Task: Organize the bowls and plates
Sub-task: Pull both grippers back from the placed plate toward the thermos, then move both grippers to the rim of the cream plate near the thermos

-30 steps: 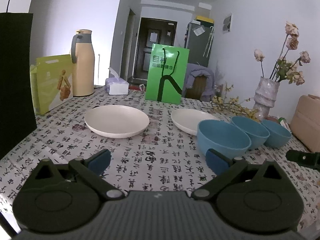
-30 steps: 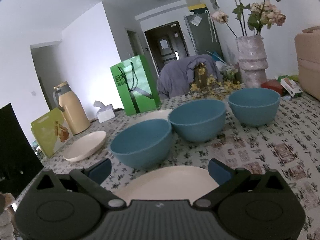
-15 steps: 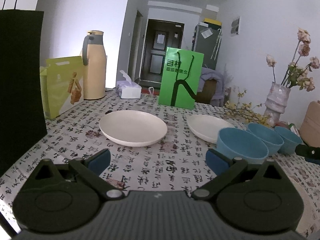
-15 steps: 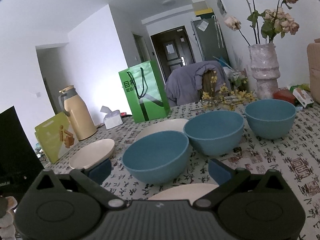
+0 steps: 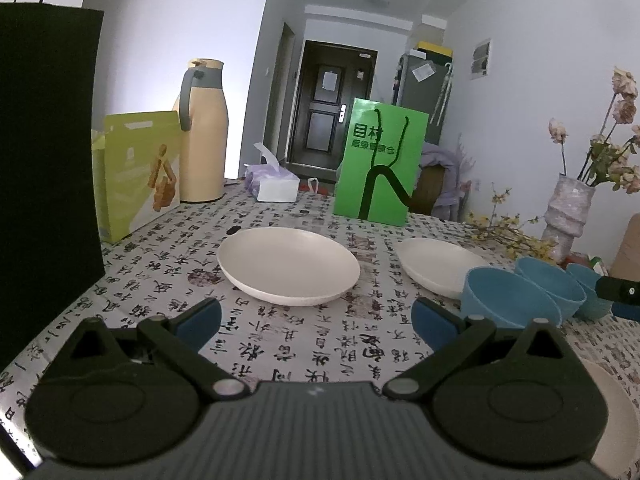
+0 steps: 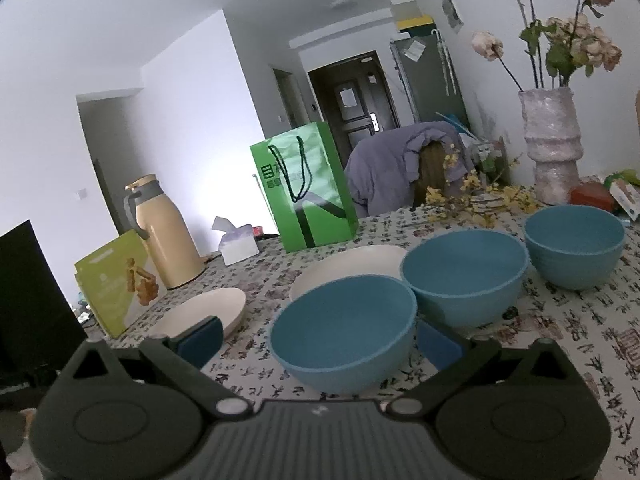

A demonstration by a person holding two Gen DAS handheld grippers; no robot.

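Observation:
In the left wrist view, a large white plate (image 5: pixel 288 266) lies on the patterned tablecloth straight ahead of my left gripper (image 5: pixel 316 320), which is open and empty. A second white plate (image 5: pixel 436 264) sits to its right. Past that stand three blue bowls in a row, the nearest bowl (image 5: pixel 508 300) closest to me. A third plate's rim (image 5: pixel 612 412) shows at the lower right. My right gripper (image 6: pixel 318 340) is open, and the nearest blue bowl (image 6: pixel 344 320) sits just ahead of the gap between its fingers. The middle bowl (image 6: pixel 464 272) and far bowl (image 6: pixel 574 242) follow to the right.
A green paper bag (image 5: pixel 378 168), tissue box (image 5: pixel 272 184), beige thermos (image 5: pixel 202 132) and yellow-green snack pouch (image 5: pixel 136 172) line the table's far and left sides. A black panel (image 5: pixel 44 168) stands at the left. A vase of flowers (image 6: pixel 554 144) and yellow sprigs stand at the right.
My left gripper has swung left, so the large plate now sits centred ahead of it. My right gripper has moved forward to the nearest bowl, and the plate beneath it has left view.

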